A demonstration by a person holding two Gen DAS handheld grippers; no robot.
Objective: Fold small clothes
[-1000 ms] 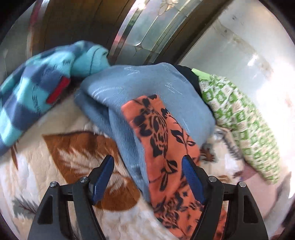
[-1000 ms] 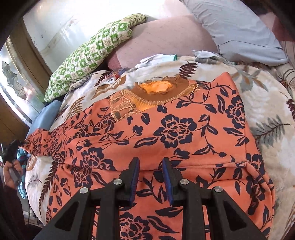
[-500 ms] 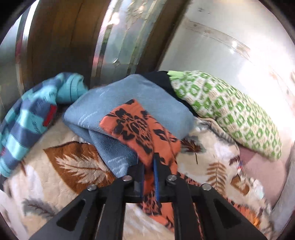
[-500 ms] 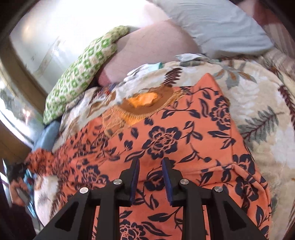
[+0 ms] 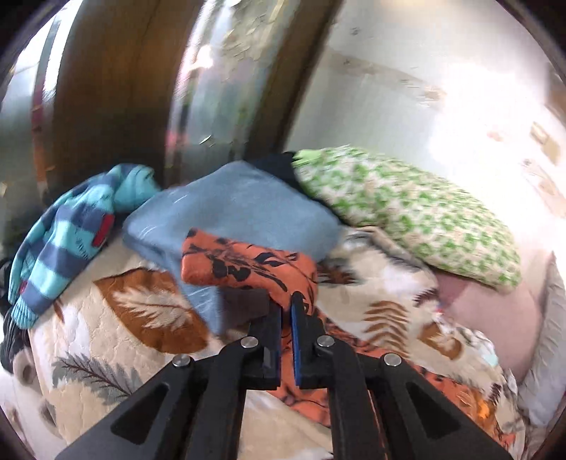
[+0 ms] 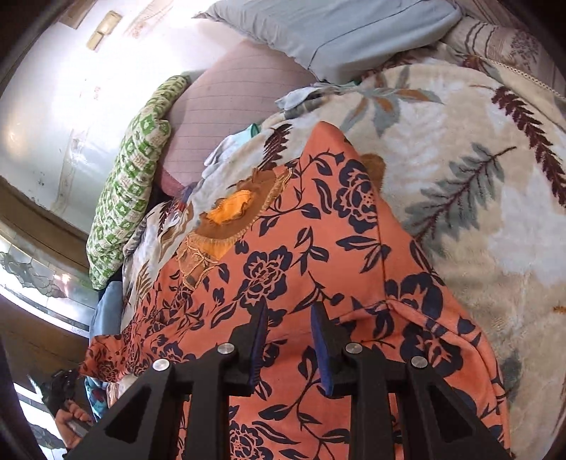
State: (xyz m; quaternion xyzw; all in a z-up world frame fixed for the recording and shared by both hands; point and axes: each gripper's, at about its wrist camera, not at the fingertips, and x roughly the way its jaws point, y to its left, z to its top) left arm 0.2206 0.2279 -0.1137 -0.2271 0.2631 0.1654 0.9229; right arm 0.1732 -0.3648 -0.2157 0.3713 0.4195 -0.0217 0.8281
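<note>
Bed with cream leaf-print fleece blanket (image 6: 470,198) carries everything. Orange garment with navy floral print (image 6: 283,262) spread across the blanket, one end lifted at the left side. Green-and-white patterned pillow (image 5: 406,208), pinkish pillow (image 6: 240,106) and pale blue pillow (image 6: 339,32) along the wall edge. Folded grey-blue cloth (image 5: 240,208) and a blue/teal striped garment (image 5: 63,240) sit near the wooden frame. Left tongs (image 5: 286,311) clamped on the raised orange fabric end. Right tongs (image 6: 288,322) partly apart over the orange cloth; fabric seems bunched between the pads, grip can't be confirmed.
</note>
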